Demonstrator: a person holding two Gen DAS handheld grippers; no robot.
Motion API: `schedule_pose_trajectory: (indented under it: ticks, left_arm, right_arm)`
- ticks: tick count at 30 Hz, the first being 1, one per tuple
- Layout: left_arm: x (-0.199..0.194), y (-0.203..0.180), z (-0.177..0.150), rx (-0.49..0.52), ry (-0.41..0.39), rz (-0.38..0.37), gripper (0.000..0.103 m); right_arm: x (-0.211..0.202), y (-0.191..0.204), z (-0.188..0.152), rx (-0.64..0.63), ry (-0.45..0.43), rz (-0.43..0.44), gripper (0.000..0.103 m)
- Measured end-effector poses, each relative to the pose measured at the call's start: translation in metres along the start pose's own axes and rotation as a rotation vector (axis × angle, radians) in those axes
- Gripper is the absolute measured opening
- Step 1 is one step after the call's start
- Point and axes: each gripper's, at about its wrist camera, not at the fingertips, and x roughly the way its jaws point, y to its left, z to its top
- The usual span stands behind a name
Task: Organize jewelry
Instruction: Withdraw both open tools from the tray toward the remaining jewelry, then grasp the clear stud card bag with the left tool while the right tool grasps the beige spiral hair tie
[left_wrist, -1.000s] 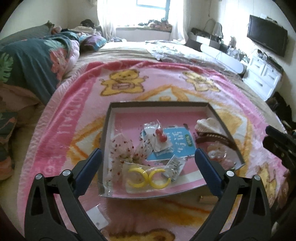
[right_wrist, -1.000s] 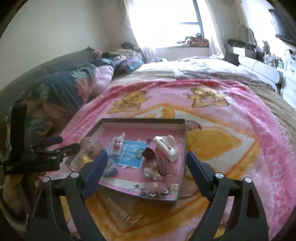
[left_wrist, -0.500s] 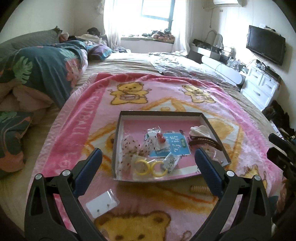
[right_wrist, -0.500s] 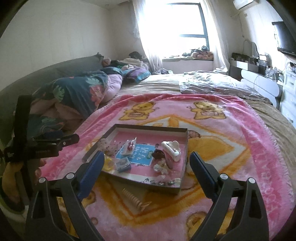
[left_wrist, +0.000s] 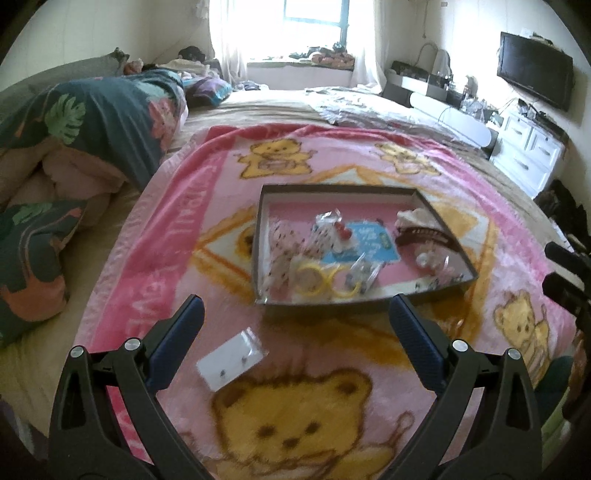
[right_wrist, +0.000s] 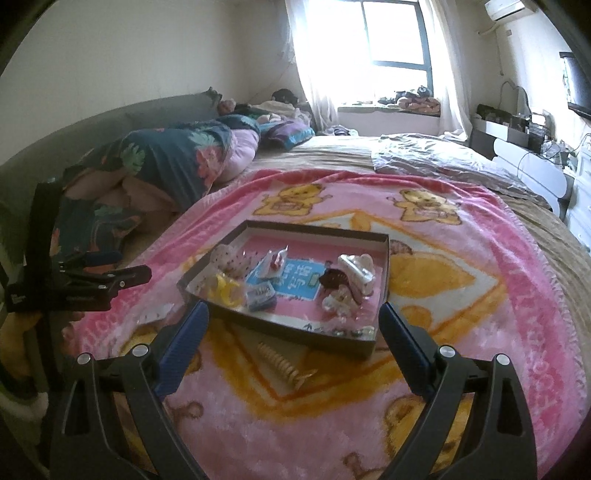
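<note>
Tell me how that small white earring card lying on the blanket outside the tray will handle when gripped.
The earring card looks thin and flat, so probably very light and somewhat bendy. It lies flush on the plush blanket, so the fingers may struggle to get under an edge. Its clear sleeve looks glossy, perhaps slippery.

Pink bear blanket (left_wrist: 177, 258), floral duvet (left_wrist: 110, 110), wall TV (left_wrist: 533, 70), window (right_wrist: 399, 40).

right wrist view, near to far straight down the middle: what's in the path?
Right gripper, open → beige spiral hair clip on the pink blanket → shallow box of accessories → rumpled grey sheet → bright window.
</note>
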Motion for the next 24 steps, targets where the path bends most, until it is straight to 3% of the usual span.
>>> schedule_pose_trajectory:
  ticks: [10,24]
  left_arm:
    - [0.018,0.025,-0.024,0.003,0.07,0.034,0.094]
    - [0.057,0.055,-0.047,0.006,0.194,0.053,0.094]
  right_arm:
    - [0.025,0.01,-0.014,-0.037,0.076,0.015,0.092]
    - [0.105,0.012,-0.045,-0.099,0.277,0.055,0.092]
